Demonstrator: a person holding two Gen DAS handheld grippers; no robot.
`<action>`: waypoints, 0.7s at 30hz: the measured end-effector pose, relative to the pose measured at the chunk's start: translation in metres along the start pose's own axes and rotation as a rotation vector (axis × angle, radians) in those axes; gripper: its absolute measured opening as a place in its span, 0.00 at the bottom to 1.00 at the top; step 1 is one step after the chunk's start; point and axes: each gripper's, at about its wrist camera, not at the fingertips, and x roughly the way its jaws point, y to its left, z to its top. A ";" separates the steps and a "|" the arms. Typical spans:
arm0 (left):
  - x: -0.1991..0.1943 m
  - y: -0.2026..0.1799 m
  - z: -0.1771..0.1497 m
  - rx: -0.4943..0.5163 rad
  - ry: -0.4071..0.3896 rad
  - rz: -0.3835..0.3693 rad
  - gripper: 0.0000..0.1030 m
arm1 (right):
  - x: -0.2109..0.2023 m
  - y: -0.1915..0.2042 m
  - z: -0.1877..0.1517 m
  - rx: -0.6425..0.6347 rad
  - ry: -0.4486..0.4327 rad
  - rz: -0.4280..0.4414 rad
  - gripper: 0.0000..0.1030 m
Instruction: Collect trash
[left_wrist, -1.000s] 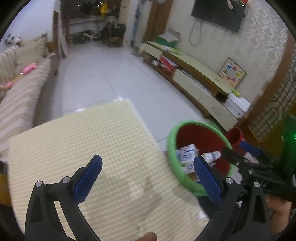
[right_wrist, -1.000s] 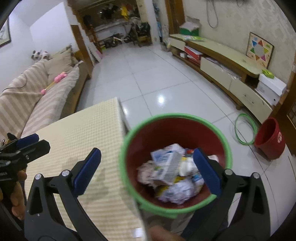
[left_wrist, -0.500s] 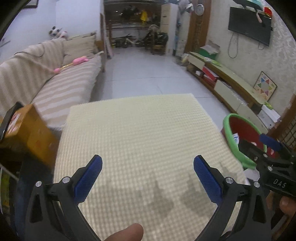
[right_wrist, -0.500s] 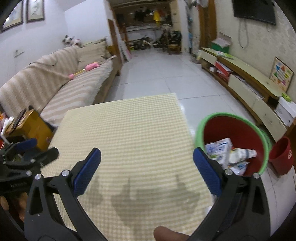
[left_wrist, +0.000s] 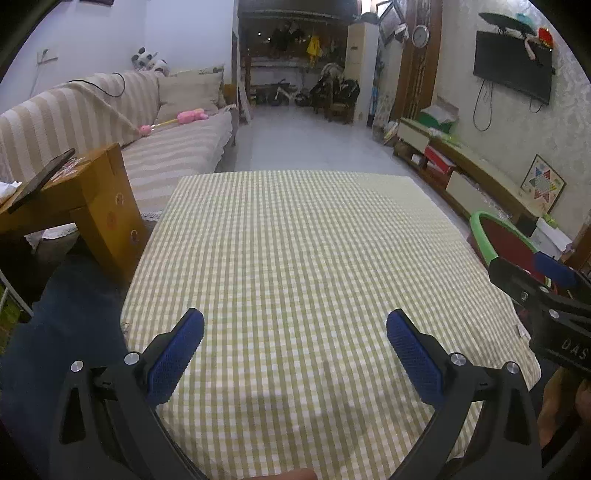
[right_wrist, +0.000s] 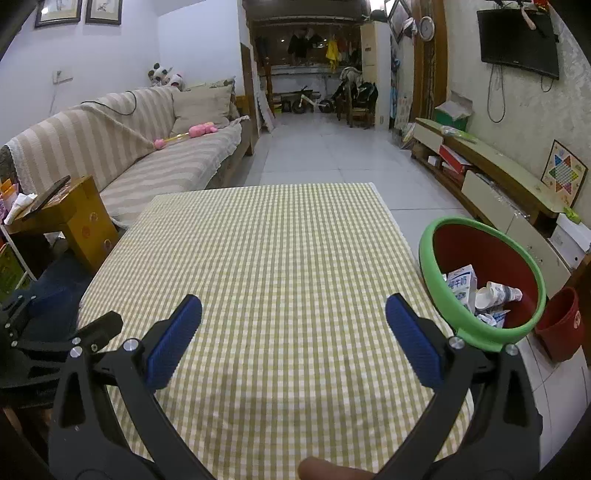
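Note:
A red trash bin with a green rim (right_wrist: 484, 334) stands on the floor off the table's right edge, holding a milk carton (right_wrist: 460, 286), a crushed cup (right_wrist: 496, 295) and other trash. It shows partly in the left wrist view (left_wrist: 487, 240). My left gripper (left_wrist: 295, 350) is open and empty above the near part of the checked tablecloth (left_wrist: 295, 240). My right gripper (right_wrist: 293, 343) is open and empty over the same cloth (right_wrist: 277, 240), left of the bin. No trash shows on the cloth.
A wooden side table (left_wrist: 85, 195) with a phone stands left of the table, in front of a striped sofa (right_wrist: 129, 147). A smaller red bucket (right_wrist: 561, 325) sits on the floor right of the bin. A TV cabinet (right_wrist: 498, 173) lines the right wall.
Both grippers have swung left from over the bin and pulled back to face the table squarely. The bin now sits at the right edge of both views.

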 end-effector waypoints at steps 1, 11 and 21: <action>0.000 0.001 0.001 -0.007 -0.010 -0.002 0.92 | -0.001 -0.001 0.001 0.004 -0.011 -0.007 0.95; -0.001 0.008 -0.008 -0.043 -0.035 0.023 0.92 | -0.002 -0.001 -0.005 0.004 -0.019 -0.015 0.95; 0.002 0.013 -0.009 -0.079 -0.033 0.016 0.92 | 0.003 0.001 -0.010 -0.004 0.000 -0.018 0.95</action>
